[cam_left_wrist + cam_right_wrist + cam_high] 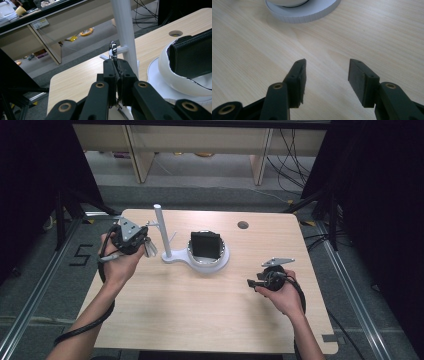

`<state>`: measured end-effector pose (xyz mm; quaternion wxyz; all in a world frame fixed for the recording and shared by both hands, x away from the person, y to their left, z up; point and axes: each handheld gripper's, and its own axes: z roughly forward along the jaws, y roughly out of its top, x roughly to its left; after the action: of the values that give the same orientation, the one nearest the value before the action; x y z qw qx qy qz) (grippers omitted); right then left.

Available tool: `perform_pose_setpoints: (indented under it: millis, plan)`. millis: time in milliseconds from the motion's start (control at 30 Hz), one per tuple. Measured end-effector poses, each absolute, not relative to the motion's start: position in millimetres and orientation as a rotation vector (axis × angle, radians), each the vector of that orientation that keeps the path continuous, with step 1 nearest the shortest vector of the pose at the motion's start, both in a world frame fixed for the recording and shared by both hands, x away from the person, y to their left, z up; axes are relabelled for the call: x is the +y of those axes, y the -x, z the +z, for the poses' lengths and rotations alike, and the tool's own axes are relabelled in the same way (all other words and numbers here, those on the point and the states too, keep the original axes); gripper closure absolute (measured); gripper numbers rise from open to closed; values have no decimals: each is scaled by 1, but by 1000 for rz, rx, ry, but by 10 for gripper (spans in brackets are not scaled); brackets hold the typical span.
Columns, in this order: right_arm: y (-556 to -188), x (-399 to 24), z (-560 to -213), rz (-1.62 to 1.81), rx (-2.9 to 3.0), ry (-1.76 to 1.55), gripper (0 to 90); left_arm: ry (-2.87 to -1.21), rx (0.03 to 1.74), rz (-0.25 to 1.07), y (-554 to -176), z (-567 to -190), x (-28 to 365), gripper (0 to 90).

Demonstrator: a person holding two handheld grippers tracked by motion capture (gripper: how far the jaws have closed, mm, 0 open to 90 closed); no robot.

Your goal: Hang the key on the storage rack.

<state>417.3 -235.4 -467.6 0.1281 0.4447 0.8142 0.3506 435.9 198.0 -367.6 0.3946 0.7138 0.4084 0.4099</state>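
- Metal ring or clasp (113,48): a small shiny piece held at the tip of the left gripper (116,62), touching the end of a short side peg (121,49) on the white stand; what exactly it is cannot be told at this size.
- Left gripper: jaws pressed together on the metal piece, pinching it edge-on; in the high view this gripper (131,238) sits at the far left of the table, level with the peg, a placing that suits hooking the piece onto the peg or lifting it off.
- White stand (161,232): an upright post (123,30) rising from a round base (220,262), just right of the left gripper.
- Black pouch-like object (205,245): resting in the white bowl-shaped holder (185,82) on the base, right of the post.
- Right gripper (325,80): jaws spread with nothing between them, hovering low over bare wood; in the high view it (267,277) lies near right, well apart from the stand, apparently waiting.
- Wooden table (200,315): the surface under both.
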Motion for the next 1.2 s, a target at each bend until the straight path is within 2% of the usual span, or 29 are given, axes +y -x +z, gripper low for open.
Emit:
perform_pose_setpoints:
  millis: [233,433,600,767,900,1200]
  plan:
    - [-417,-235,-469,1037,2356,-1292,497,-1824,1011,1019,-437,-370,189,816]
    - [-417,-238,-467,1024,2354,-1290,496,-1764,1033,957,-427,-373,199,711]
    - [-415,-239,-465,1008,2367,-1321,495,-1705,1064,893,-416,-386,218,551]
    - [-415,-239,-465,1001,2362,-1338,489,-1661,1073,816,-403,-417,235,428]
    - [-416,-240,-467,1006,2355,-1307,485,-1640,1086,789,-392,-444,243,367]
    - [-415,-239,-470,999,2343,-1346,478,-1588,1137,752,-370,-508,252,340]
